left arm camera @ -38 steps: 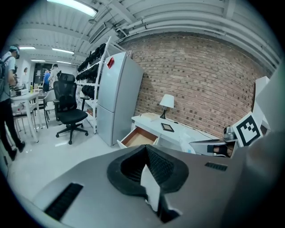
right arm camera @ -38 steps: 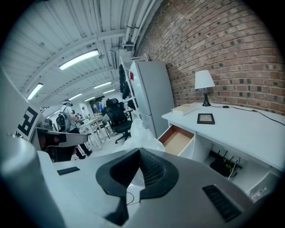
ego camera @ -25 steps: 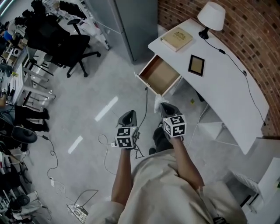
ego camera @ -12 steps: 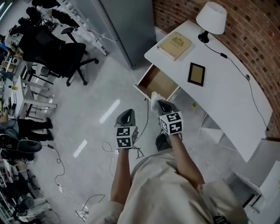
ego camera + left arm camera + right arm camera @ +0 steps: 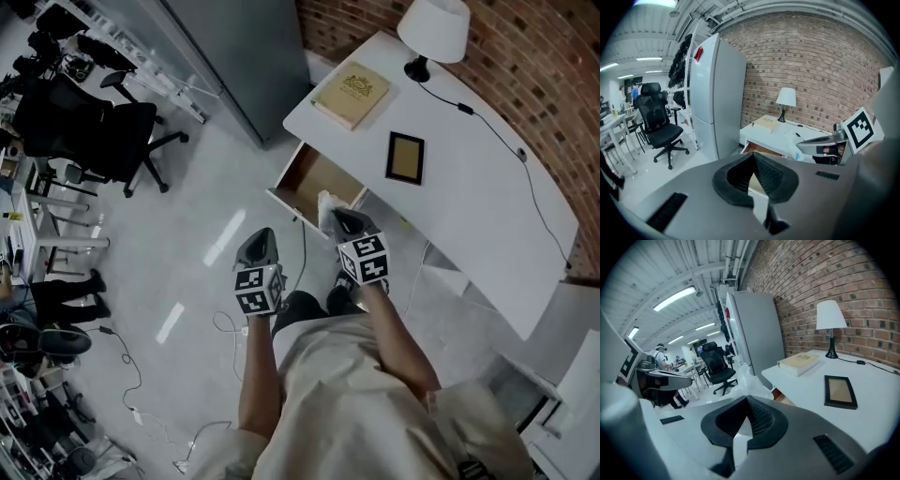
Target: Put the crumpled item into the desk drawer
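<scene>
Head view: right hand-held gripper (image 5: 342, 221) is clamped on the crumpled plastic bag (image 5: 325, 206), with the bag sticking out past the jaw tips. Right gripper view confirms it: jaws pressed together, translucent white plastic pinched in the seam and bulging beyond them. Left hand-held gripper (image 5: 257, 242) has its jaws closed with nothing in them, per the left gripper view. It hangs over the floor (image 5: 187, 244), left of the right one and apart from the desk.

Key relation: the open drawer (image 5: 309, 176) lies ahead of the right hand-held gripper and a little to its left. The bag sits about at the drawer's front right corner in this view, over or just outside the front panel; its height above the panel can't be told. The drawer is pulled out of the white surface (image 5: 469, 187), and its slide axis runs from the desk edge toward lower left in the view. The right hand-held gripper is clearly the nearer one.

Judgement: the carry is nearly over and the drop is not yet done. The next move likely needs a short push forward and left so the bag clears the front panel, then the jaws part. Risk: light plastic may cling to a pad or catch the drawer lip. Book (image 5: 351, 94), picture frame (image 5: 405, 157) and lamp (image 5: 433, 23) are well apart from that path.
</scene>
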`<state>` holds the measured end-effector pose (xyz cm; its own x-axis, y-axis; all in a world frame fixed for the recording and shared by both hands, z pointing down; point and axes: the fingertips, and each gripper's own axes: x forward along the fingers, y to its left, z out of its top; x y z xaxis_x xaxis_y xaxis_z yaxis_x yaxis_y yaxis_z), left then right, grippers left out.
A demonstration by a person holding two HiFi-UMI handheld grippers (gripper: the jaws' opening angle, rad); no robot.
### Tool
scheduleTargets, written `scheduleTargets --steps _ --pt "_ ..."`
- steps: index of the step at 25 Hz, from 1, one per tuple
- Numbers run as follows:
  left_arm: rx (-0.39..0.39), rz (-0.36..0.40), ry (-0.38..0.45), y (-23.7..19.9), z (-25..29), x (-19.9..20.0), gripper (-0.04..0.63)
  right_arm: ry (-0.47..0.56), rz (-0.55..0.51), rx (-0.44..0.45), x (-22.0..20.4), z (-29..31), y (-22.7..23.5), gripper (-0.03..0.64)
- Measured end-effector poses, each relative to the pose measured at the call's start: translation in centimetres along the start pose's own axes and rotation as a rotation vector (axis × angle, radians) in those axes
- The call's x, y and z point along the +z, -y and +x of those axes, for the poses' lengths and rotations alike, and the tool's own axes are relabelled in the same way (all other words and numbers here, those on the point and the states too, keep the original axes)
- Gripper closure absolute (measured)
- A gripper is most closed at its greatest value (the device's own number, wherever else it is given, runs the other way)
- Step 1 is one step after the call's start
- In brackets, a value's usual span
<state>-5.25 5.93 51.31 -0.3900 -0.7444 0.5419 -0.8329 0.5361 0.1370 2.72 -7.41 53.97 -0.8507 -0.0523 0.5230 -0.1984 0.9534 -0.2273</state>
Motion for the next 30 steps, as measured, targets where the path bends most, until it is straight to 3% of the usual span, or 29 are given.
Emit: scheduleTargets --steps 7,15,27,30 --pt "-0.022 -0.037 0.007 -0.5 1.6 0.7 0.58 -0.009 0.01 -0.041 0.0 0.2 2.0 0.591" --pt "-0.091 -0.013 -0.017 -2.5 4.8 2.6 0.58 0.003 0.066 -0.112 1.5 2.5 3.1 0.591" --pt "-0.295 0.063 -0.103 -4.9 10.0 4.7 0.58 -0.02 0.224 -0.274 0.8 6.7 2.5 0.591" --pt "-0.344 0.07 -0.127 -5.6 11.4 4.6 0.58 -0.055 0.223 -0.294 -0.1 8.2 1.9 0.591"
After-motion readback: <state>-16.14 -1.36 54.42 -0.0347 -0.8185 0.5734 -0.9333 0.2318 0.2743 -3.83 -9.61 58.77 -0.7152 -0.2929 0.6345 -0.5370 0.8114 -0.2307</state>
